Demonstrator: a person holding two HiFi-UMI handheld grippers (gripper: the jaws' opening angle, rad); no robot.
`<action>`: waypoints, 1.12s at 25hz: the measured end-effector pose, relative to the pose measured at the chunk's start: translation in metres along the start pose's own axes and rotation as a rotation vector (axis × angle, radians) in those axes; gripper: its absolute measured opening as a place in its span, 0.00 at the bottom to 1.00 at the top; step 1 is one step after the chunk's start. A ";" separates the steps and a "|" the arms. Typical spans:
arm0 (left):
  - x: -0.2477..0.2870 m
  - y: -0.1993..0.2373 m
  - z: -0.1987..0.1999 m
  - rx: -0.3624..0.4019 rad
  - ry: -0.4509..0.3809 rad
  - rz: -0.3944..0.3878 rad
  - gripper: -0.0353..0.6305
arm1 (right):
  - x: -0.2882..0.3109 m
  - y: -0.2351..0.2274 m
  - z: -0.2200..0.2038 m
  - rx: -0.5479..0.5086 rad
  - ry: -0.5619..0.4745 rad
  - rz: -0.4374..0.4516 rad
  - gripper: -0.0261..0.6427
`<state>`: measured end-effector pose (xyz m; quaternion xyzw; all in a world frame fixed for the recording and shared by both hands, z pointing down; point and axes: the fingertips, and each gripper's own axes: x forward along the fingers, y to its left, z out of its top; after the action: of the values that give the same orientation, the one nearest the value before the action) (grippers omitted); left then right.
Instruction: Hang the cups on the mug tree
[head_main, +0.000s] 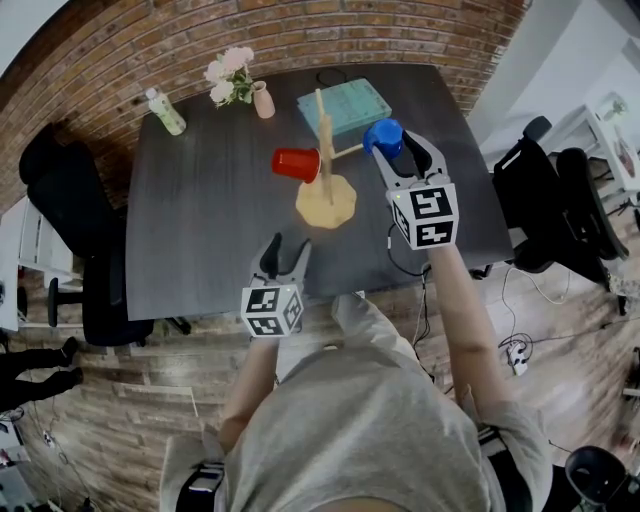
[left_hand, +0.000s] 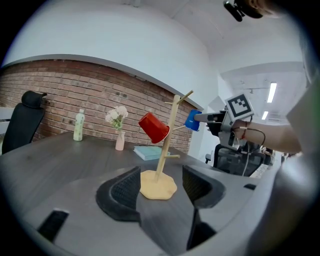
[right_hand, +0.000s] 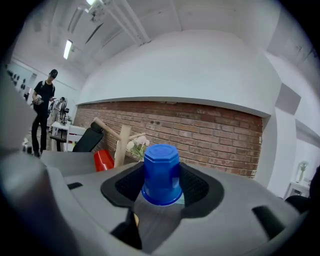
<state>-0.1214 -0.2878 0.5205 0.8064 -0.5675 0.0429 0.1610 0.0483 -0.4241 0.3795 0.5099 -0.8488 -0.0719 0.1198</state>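
The blue cup (head_main: 383, 135) is gripped in the right gripper's (head_main: 402, 150) jaws. Next it should be slipped onto the mug tree's (head_main: 325, 150) nearest peg (head_main: 348, 152). The left gripper's (head_main: 283, 252) jaws are open, empty.

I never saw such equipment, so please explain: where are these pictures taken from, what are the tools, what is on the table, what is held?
No robot: a person holds a left gripper and a right gripper, like tongs. One picture looks down from the person's head; the others come from a camera on each gripper. On the table are a mug tree with a red cup on it, a book, a vase and a bottle. The right gripper holds a blue cup; the left gripper is open, empty.
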 end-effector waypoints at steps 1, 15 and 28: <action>-0.001 0.000 0.000 -0.001 -0.001 0.001 0.44 | 0.000 -0.001 0.002 0.001 -0.004 -0.001 0.36; -0.005 -0.003 0.000 0.000 -0.004 0.002 0.44 | 0.007 0.018 0.007 0.029 -0.015 0.042 0.36; -0.006 0.001 -0.005 -0.006 0.007 0.011 0.44 | 0.020 0.041 -0.004 0.123 0.000 0.100 0.37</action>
<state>-0.1242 -0.2815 0.5238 0.8027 -0.5713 0.0448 0.1652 0.0052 -0.4224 0.3960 0.4735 -0.8759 -0.0135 0.0917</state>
